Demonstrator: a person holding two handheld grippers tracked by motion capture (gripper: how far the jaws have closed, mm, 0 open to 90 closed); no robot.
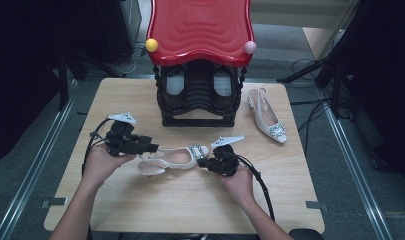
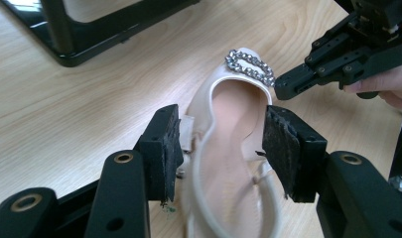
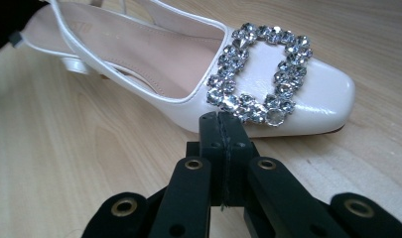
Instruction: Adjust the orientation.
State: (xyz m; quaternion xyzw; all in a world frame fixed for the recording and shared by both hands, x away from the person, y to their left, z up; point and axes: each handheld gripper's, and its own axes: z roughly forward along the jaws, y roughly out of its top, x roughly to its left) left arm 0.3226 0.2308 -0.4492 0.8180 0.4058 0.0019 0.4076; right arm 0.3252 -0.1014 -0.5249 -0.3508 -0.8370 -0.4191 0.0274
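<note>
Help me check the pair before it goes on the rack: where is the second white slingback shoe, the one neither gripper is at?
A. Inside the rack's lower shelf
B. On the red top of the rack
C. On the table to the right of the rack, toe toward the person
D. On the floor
C: in the high view the second white slingback shoe lies on the table just right of the black rack, buckle end nearest the person.
</note>
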